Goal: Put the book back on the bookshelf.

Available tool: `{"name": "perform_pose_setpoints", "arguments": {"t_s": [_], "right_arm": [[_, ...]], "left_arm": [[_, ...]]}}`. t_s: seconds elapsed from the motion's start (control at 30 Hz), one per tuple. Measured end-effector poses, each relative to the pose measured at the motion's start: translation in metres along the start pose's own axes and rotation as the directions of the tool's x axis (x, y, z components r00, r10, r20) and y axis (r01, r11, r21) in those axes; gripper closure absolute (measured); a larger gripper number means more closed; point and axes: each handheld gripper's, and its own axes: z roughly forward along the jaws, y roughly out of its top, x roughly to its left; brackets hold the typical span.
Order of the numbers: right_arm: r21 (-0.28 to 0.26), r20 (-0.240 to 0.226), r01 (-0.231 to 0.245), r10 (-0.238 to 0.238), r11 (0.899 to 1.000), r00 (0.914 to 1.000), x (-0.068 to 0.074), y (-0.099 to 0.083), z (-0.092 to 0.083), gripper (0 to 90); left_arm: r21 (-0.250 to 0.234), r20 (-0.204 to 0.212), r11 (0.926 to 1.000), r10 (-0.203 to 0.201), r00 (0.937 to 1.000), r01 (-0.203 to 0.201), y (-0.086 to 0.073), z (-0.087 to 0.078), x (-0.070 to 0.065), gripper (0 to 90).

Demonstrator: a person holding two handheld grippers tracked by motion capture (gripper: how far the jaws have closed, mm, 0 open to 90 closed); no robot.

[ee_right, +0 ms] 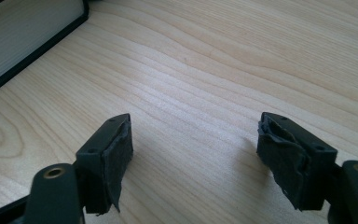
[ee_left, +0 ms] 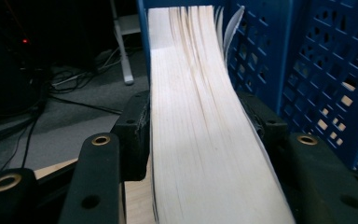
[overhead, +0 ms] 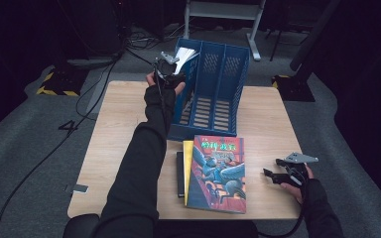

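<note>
A thick book with white page edges stands in the left slot of the blue file rack, its top leaning out over the rack's left wall. My left gripper straddles this book. Its left pad lies against the pages, the right pad just beside them, with no clear squeeze. In the high view the left gripper is at the rack's top left corner. My right gripper rests low over bare wood, open and empty, at the table's right front.
A stack of books lies in front of the rack: one with a colourful cover on top, a yellow one and a black one beneath. The wooden table is bare at left. The rack's other slots hold nothing.
</note>
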Motion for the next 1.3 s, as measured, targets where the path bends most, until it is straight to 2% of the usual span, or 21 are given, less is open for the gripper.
{"name": "perform_pose_setpoints", "arguments": {"t_s": [0.2, 0.7, 0.73, 0.9, 1.07, 1.2, 1.3], "right_arm": [[0.001, 0.001, -0.001, 0.001, 1.0, 1.0, 0.0, 0.0, 0.0, 26.9], [0.001, 0.002, -0.002, 0.002, 1.0, 1.0, 0.0, 0.0, 0.0, 26.9], [0.002, 0.002, -0.002, 0.002, 1.0, 1.0, 0.0, 0.0, 0.0, 26.9], [0.002, 0.002, -0.003, 0.003, 1.0, 1.0, 0.0, 0.0, 0.0, 26.9], [0.002, 0.002, -0.002, 0.002, 1.0, 1.0, 0.0, 0.0, 0.0, 26.9], [0.001, 0.003, -0.003, 0.003, 1.0, 1.0, 0.0, 0.0, 0.0, 26.9], [0.001, 0.003, -0.003, 0.003, 1.0, 1.0, 0.0, 0.0, 0.0, 26.9]], "left_arm": [[0.002, 0.028, 0.9999, 0.014, 0.9995, -0.014, -0.005, -0.009, 0.004, 46.4], [0.028, 0.07, 0.9944, 0.099, 0.9926, -0.102, -0.018, -0.029, 0.007, 40.9], [0.029, 0.064, 0.9941, 0.103, 0.9926, -0.105, -0.019, -0.03, 0.007, 40.8], [0.03, 0.081, 0.9933, 0.109, 0.9908, -0.111, -0.025, -0.036, 0.009, 39.9], [0.038, 0.09, 0.9856, 0.161, 0.9828, -0.165, -0.031, -0.042, 0.009, 37.4], [0.045, 0.094, 0.9818, 0.18, 0.9792, -0.184, -0.037, -0.047, 0.012, 34.6], [0.055, 0.102, 0.9751, 0.208, 0.9727, -0.215, -0.04, -0.052, 0.013, 32.5]]}}
